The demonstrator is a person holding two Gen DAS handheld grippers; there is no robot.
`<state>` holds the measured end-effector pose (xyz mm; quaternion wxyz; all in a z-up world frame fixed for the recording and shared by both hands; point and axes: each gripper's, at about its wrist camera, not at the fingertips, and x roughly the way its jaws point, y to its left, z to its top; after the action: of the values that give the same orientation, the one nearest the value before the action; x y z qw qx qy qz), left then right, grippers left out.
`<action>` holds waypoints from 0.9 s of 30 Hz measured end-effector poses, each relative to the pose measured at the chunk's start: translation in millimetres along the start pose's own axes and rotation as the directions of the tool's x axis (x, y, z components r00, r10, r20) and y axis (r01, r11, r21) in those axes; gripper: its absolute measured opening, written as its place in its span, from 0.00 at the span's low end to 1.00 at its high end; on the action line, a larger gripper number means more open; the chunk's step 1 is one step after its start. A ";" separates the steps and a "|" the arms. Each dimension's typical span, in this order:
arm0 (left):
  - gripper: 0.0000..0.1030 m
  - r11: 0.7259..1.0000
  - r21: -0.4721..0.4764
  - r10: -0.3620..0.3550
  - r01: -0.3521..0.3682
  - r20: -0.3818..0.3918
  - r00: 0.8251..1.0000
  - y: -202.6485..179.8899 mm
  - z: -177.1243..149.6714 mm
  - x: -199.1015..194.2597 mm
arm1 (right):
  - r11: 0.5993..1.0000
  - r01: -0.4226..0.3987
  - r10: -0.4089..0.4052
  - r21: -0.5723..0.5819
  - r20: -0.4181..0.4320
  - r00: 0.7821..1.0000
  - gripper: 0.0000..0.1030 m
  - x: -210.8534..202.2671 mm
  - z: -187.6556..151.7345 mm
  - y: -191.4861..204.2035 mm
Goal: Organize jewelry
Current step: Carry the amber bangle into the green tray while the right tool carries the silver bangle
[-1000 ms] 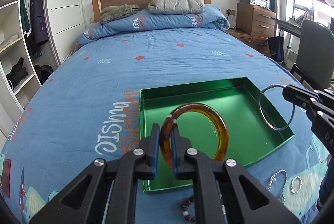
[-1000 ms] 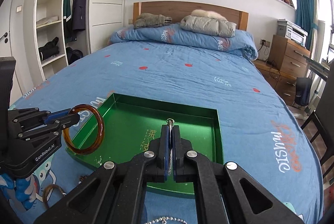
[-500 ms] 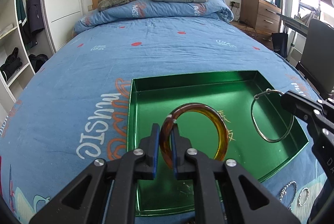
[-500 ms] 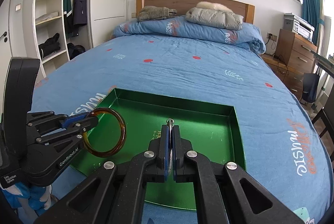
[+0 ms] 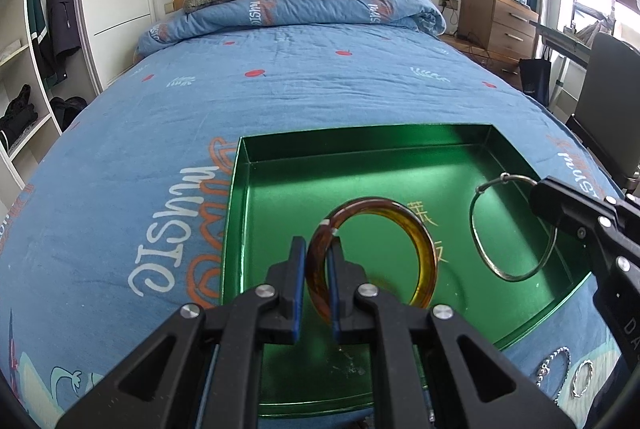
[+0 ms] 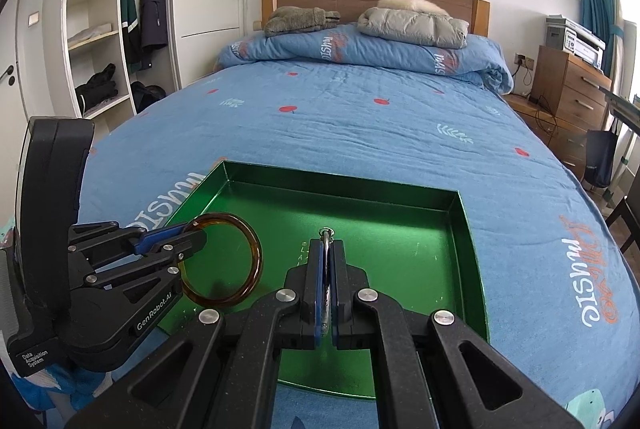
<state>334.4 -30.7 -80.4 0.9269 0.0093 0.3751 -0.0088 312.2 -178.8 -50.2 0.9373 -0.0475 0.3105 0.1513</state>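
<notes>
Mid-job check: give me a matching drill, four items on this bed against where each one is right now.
Items:
1. amber bangle
2. thin silver hoop
3. green tray
4. small silver rings

Places:
A. lying on the blue bedspread, outside the tray
B. clamped in the left claw
C. resting flat on the bedspread
D. pinched in the right claw

Pairs: 1-B, 2-D, 3-C, 4-A
</notes>
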 end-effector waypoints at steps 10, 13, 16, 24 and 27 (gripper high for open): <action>0.09 1.000 -0.014 0.025 -0.026 -0.060 0.998 6.4 -7.2 21.9 | 0.994 0.031 -0.024 0.108 -0.066 0.998 0.03 14.8 -8.6 -34.8; 0.09 0.999 -0.024 0.025 -0.027 -0.075 0.997 8.9 -9.0 26.7 | 0.986 0.058 -0.044 0.157 -0.090 0.995 0.03 17.2 -10.5 -53.1; 0.09 0.999 -0.032 0.023 -0.026 -0.086 0.996 10.4 -9.7 29.9 | 0.977 0.088 -0.064 0.197 -0.127 0.990 0.03 24.5 -15.5 -68.3; 0.09 0.999 -0.039 0.021 -0.025 -0.102 0.995 13.6 -12.7 34.7 | 0.955 0.096 -0.028 0.279 -0.237 0.971 0.03 44.8 -38.2 -87.9; 0.09 0.999 -0.039 0.024 -0.028 -0.103 0.994 14.1 -13.3 35.8 | 0.958 0.108 -0.040 0.265 -0.251 0.967 0.03 45.1 -38.4 -86.1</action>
<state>351.2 -16.5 -114.7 0.9063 -0.0042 0.4224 0.0112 351.8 -256.1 -108.3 0.8946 0.0540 0.4389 0.0640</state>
